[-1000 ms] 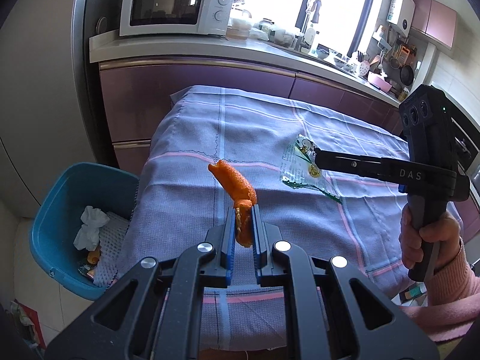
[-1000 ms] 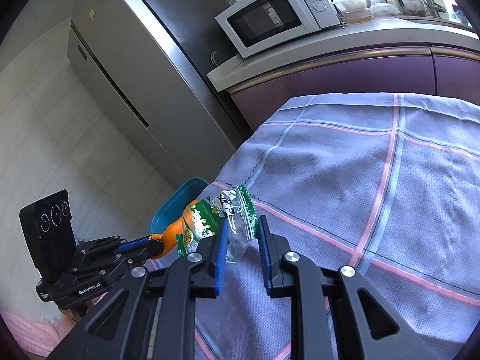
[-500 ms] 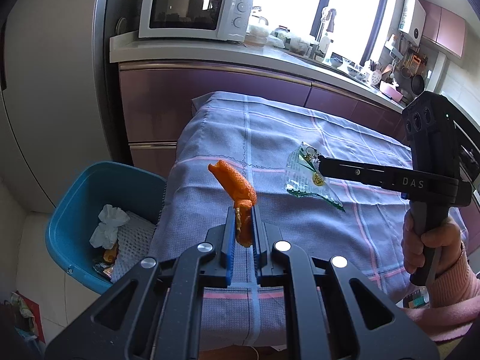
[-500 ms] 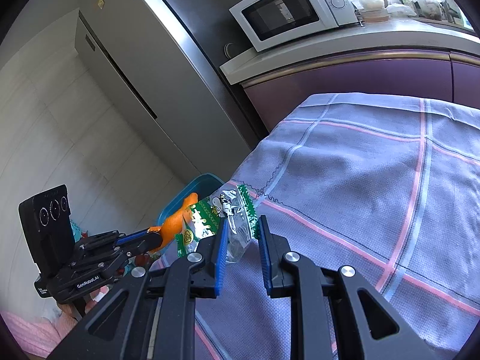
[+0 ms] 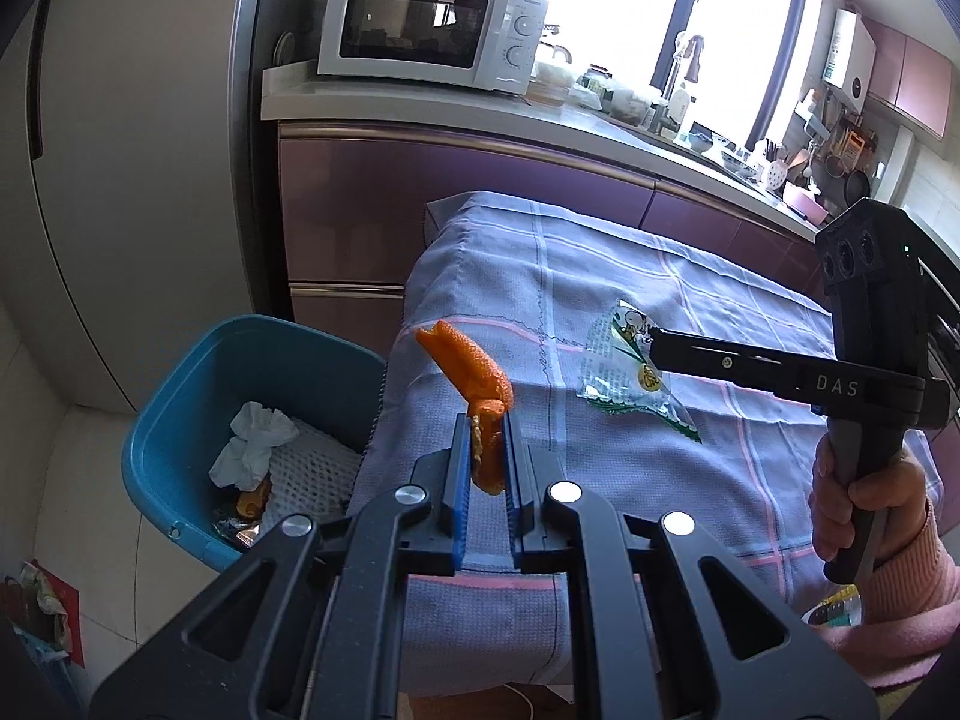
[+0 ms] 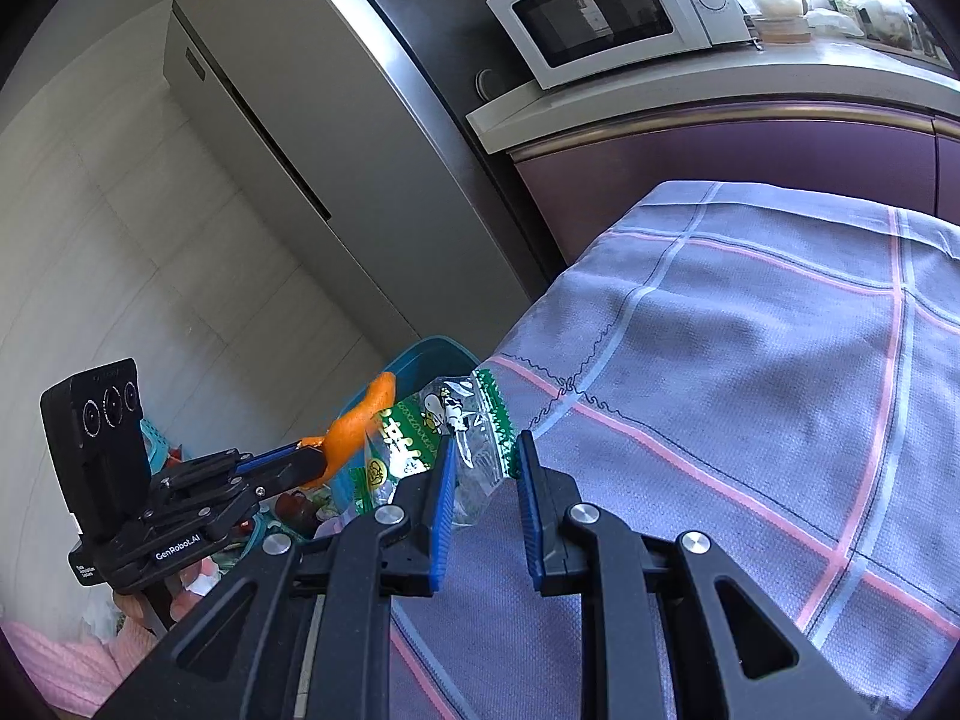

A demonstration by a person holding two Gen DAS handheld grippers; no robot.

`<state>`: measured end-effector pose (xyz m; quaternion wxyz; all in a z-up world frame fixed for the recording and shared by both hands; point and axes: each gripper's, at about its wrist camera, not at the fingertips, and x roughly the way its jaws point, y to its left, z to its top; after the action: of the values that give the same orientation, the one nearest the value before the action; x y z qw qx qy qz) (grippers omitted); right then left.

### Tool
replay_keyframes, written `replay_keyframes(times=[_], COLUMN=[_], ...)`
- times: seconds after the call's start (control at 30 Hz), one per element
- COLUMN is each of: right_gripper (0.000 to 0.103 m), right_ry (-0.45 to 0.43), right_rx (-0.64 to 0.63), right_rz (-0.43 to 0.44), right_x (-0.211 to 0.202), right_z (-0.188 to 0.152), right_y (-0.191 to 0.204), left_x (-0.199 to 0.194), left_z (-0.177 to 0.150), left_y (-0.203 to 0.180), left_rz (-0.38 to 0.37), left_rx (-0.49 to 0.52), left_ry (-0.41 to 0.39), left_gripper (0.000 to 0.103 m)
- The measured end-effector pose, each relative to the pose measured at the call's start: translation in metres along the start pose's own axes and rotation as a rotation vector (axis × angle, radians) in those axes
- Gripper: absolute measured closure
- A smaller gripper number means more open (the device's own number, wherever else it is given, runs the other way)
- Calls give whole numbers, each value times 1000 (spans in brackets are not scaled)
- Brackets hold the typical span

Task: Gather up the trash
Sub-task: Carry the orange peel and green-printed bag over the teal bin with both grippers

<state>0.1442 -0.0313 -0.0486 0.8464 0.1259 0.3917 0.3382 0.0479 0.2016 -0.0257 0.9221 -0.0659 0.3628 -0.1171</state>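
My left gripper [image 5: 486, 450] is shut on an orange peel [image 5: 474, 372] and holds it in the air over the table's left edge, just right of the blue bin [image 5: 180, 432]. My right gripper [image 6: 483, 462] is shut on a clear green-and-white snack wrapper [image 6: 444, 438] and holds it above the tablecloth. The wrapper [image 5: 630, 372] and the right gripper [image 5: 651, 339] also show in the left wrist view, right of the peel. The left gripper [image 6: 318, 456] with the peel [image 6: 360, 420] shows in the right wrist view, in front of the bin [image 6: 432, 354].
The bin holds white tissue [image 5: 252, 444], white foam netting and wrappers. A purple checked tablecloth [image 5: 600, 480] covers the table. Purple cabinets [image 5: 420, 216] with a microwave [image 5: 426, 30] stand behind; a steel fridge [image 6: 360, 138] is at left.
Both grippers have moved left toward the bin with their trash still held. The bin shows larger and closer in both views.
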Motion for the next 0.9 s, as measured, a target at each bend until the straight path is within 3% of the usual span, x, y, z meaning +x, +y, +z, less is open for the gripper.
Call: replay_keyframes(times=[0.9], right_gripper=[85], right_ry=[53], right_rx=[-78], right_rz=[45], right_x=[45], right_z=[13], right_y=[39], left_x=[-13], left_z=[-9], left_y=[45], left_rz=[84], left_rx=[-86], left_ry=[-7], left_gripper=[93])
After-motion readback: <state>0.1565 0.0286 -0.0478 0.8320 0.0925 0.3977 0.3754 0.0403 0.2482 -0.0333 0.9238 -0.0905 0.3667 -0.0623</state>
